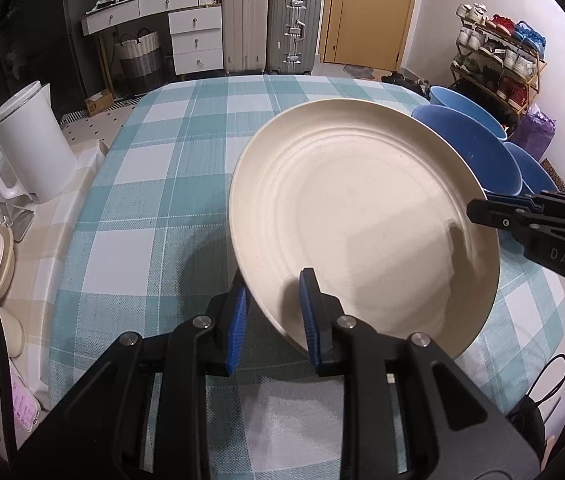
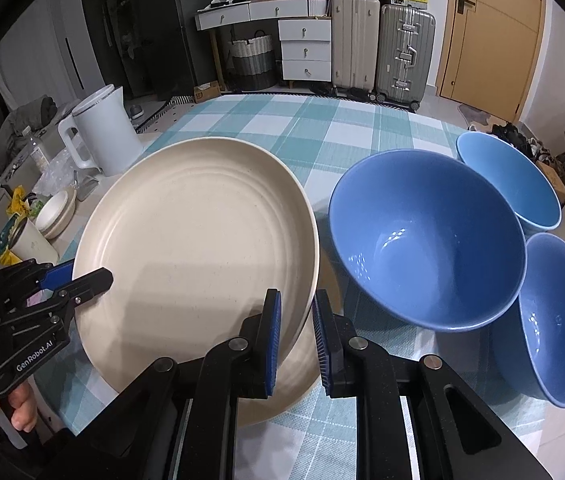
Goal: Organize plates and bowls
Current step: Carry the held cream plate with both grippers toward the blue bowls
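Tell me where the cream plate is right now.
The cream plate is tilted above the checked tablecloth, gripped at opposite rims by the left tongs and right tongs, just left of the blue bowls.

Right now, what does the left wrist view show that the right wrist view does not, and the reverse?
Only the left wrist view shows the shoe rack at the right wall and the left gripper from behind, pads clamped on the cream plate's near rim. Only the right wrist view shows the insides of all three blue bowls and the plate's right edge between the right gripper's fingers. Both show the cream plate held tilted over the checked tablecloth, the white kettle, the suitcases and the door.
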